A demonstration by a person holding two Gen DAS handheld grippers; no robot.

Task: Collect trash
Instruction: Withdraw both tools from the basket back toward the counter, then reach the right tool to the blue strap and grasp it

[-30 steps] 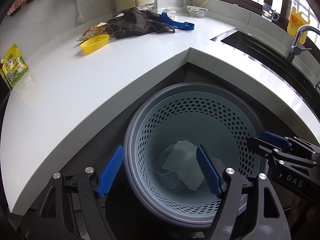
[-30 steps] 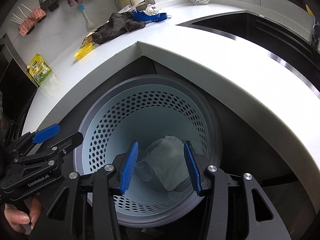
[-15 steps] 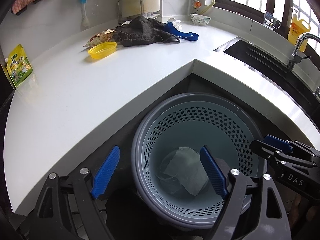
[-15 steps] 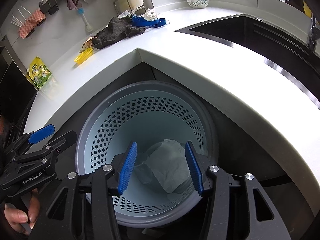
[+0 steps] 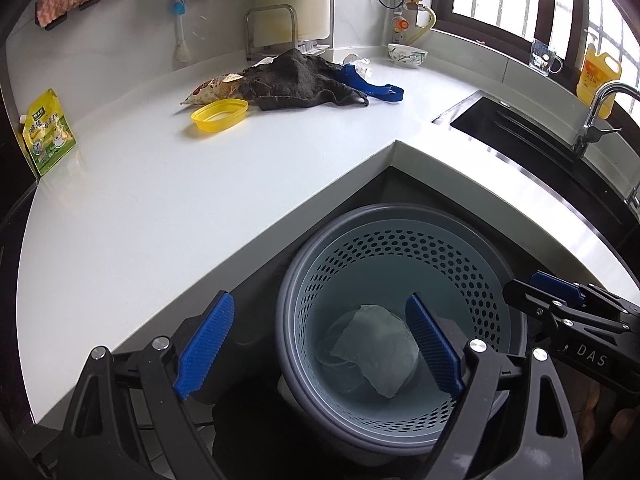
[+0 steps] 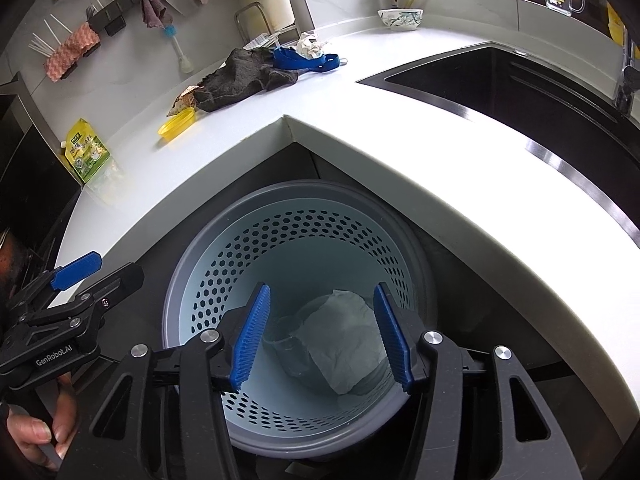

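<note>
A crumpled pale-grey paper wad (image 5: 374, 350) is seen low in the perforated grey plastic bin (image 5: 496, 320), both empty grippers, left gripper (image 5: 320, 348) and right gripper (image 6: 322, 338), held spread apart.

snack packet (image 5: 212, 90): partly under dark cloth (image 5: 298, 80) | pouch (image 5: 48, 136) print: perhaps unreadable

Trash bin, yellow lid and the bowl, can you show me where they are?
Trash bin (image 6: 188, 300): right wrist view, on its grey rim.
Yellow lid (image 5: 219, 115): left wrist view, on its middle.
Bowl (image 6: 400, 19): right wrist view, on its patterned side.
</note>
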